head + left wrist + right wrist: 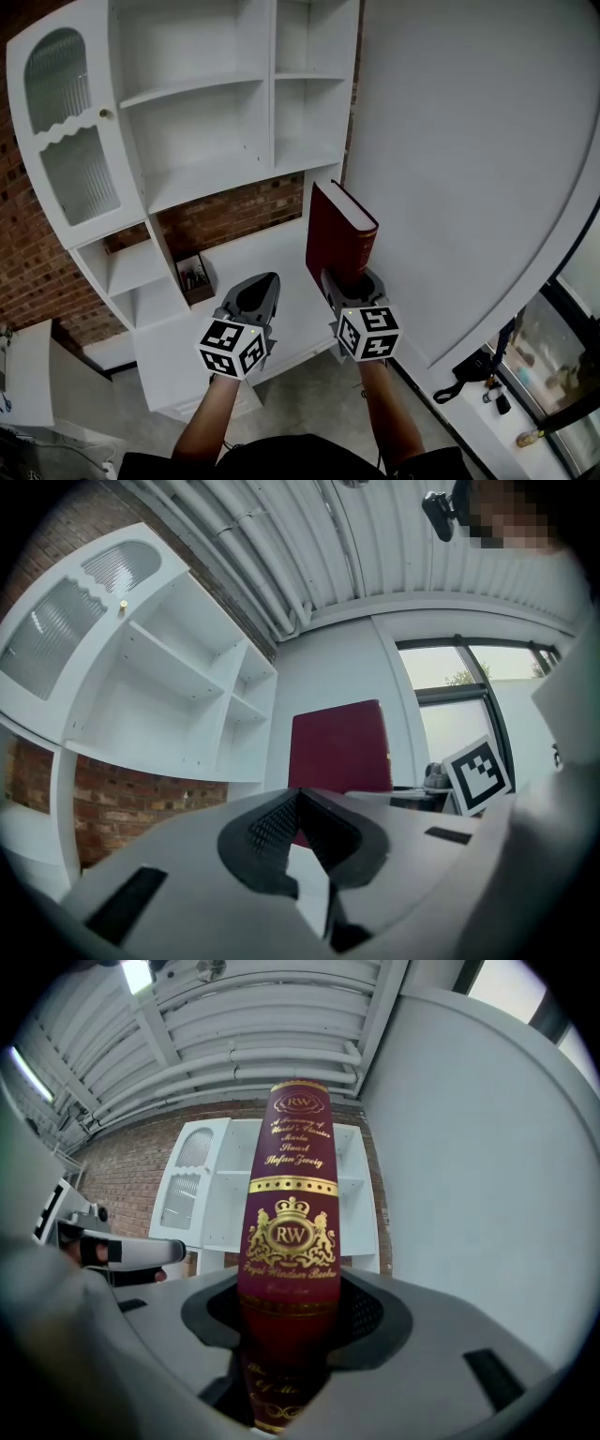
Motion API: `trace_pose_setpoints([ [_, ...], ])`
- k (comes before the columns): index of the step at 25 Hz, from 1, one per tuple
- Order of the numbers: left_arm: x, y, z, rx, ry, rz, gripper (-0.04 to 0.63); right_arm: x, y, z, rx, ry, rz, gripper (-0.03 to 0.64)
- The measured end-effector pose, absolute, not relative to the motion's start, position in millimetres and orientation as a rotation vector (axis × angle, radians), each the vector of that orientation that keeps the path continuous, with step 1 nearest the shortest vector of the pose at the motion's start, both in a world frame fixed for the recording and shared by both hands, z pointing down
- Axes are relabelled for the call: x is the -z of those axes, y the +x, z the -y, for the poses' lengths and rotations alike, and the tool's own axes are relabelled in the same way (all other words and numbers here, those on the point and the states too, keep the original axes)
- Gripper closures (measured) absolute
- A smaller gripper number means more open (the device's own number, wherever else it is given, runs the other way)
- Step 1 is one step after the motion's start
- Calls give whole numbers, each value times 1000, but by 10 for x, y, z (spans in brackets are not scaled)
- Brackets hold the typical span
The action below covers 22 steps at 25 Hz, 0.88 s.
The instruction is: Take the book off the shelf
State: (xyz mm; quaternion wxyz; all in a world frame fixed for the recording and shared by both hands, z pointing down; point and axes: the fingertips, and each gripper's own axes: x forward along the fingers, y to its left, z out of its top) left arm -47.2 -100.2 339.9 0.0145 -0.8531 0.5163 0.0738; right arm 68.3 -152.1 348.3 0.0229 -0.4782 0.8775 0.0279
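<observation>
A thick dark red book [339, 240] with gold print on its spine [289, 1213] stands upright in my right gripper [352, 278], whose jaws are shut on its lower end. The book is held in the air in front of the white shelf unit [211, 103], clear of its compartments. My left gripper [255, 294] hangs just left of the book with its jaws closed together and nothing between them. In the left gripper view the book's red cover [339, 746] shows beyond the closed left gripper [298, 799].
The shelf unit has bare white compartments and a glass-panelled door [66, 141] at its left. A small box of pens [194, 277] sits in a low niche against the brick wall [234, 211]. A large white curved panel [469, 159] stands close on the right.
</observation>
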Motion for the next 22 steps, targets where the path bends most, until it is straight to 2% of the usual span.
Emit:
trace_pose_setpoints([
  [22,-3463,-626,1083,-241,-2699,-1579,580,-3566,616,1577,-48,-1558,-2687,385],
])
